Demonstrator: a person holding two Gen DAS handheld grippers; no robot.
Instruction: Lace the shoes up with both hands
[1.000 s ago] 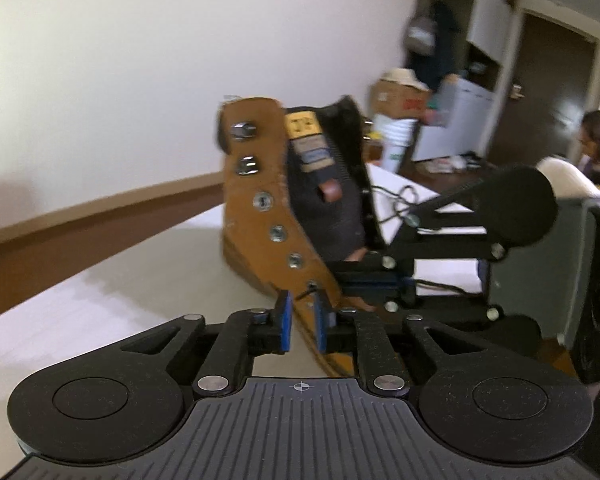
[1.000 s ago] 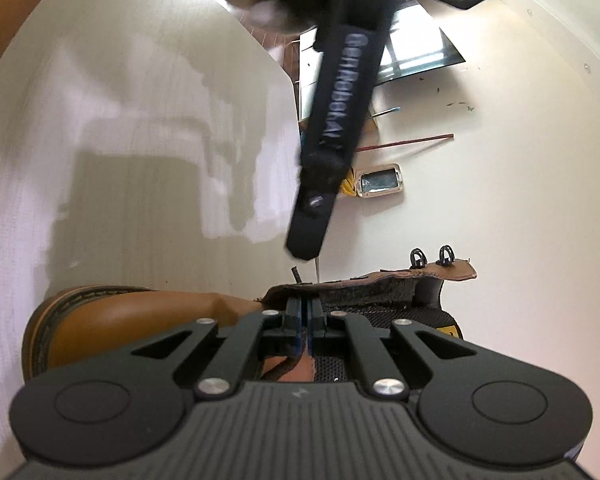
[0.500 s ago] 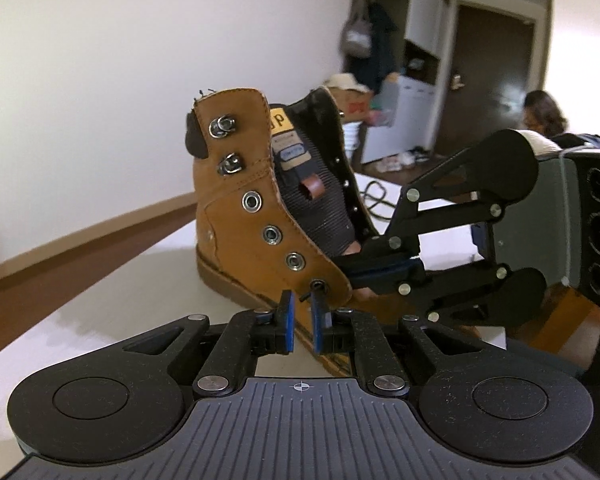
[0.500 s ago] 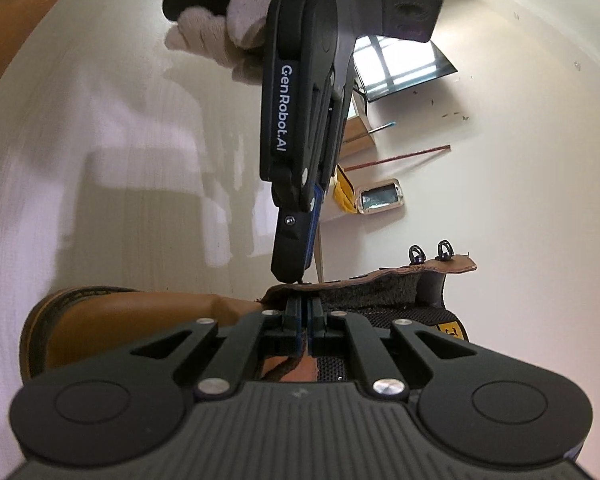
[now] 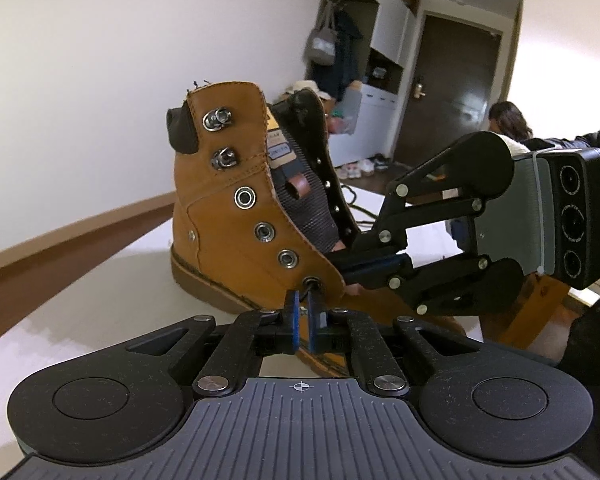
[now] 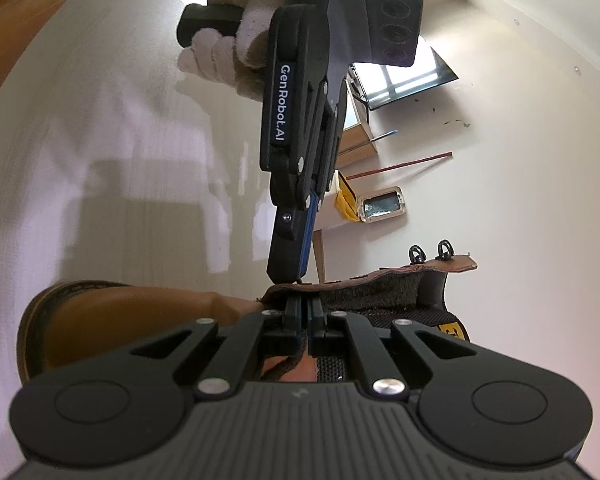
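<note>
Presently, risks are set out from left to right.

Table (image 5: 60,280): the boot (image 5: 236,248) is stood on it at centre-left, upright, toe toward the near right; nothing is seen to pin the sole, so it could be dragged or tipped by a hard pull.

Left gripper (image 5: 305,318): its blue pads are held a narrow gap apart just below the lowest eyelet (image 5: 312,281), where a dark lace end (image 5: 309,290) is seen emerging. Whether the lace is actually pinched cannot be told. If it is not caught, it may be lost back through the hole.

Upper eyelets (image 5: 264,232): none is seen threaded, so most lacing is judged undone.

Right gripper (image 5: 374,266): its fingers are clenched, apparently on the eyelet flap (image 6: 288,290) inside the tongue opening. Should that hold slip, the flap could spring back and the eyelet be misaligned.

Gloved hand (image 6: 228,52): it is seen far above; a jerk could collide the two tools.
</note>
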